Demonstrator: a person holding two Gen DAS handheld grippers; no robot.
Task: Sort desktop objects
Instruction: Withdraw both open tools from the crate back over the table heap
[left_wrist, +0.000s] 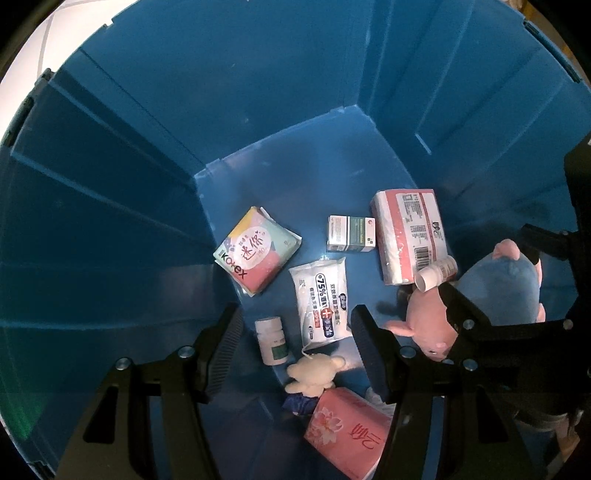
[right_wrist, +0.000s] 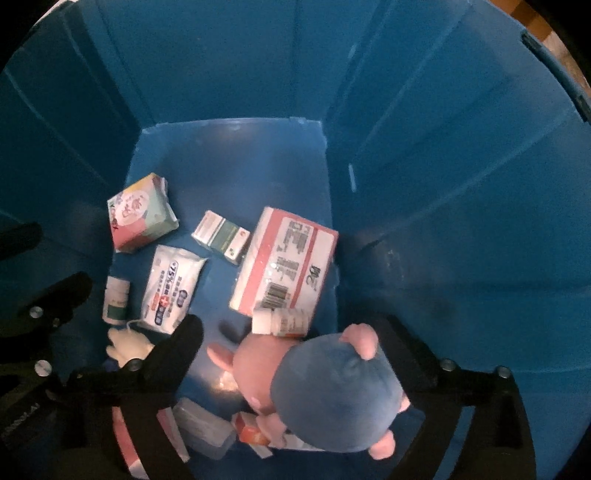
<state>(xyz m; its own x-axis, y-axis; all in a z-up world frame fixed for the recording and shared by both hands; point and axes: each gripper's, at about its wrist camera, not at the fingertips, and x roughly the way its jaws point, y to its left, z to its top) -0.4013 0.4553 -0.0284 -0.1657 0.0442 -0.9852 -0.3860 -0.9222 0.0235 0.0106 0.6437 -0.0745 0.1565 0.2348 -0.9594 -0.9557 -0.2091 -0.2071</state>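
Note:
Both grippers point down into a deep blue bin (left_wrist: 258, 92). My right gripper (right_wrist: 291, 328) is open wide, with a blue plush with pink ears (right_wrist: 340, 395) lying between its fingers above a pink plush pig (right_wrist: 255, 362); no pad presses on it. The left wrist view shows that blue plush (left_wrist: 502, 288) at the right. My left gripper (left_wrist: 295, 314) is open and empty, hanging over a white wipes pack (left_wrist: 321, 299). On the bin floor lie a Kotex pack (left_wrist: 256, 251), a small medicine box (left_wrist: 351, 234) and a pink-and-white tissue pack (left_wrist: 410, 232).
A white pill bottle (left_wrist: 271, 341), a cream plush bear (left_wrist: 314, 373), a pink flowered tissue pack (left_wrist: 347, 432) and a small bottle on its side (left_wrist: 436, 273) crowd the near floor. The bin's ribbed walls (right_wrist: 443, 184) rise on all sides. The far floor (right_wrist: 236, 158) is bare.

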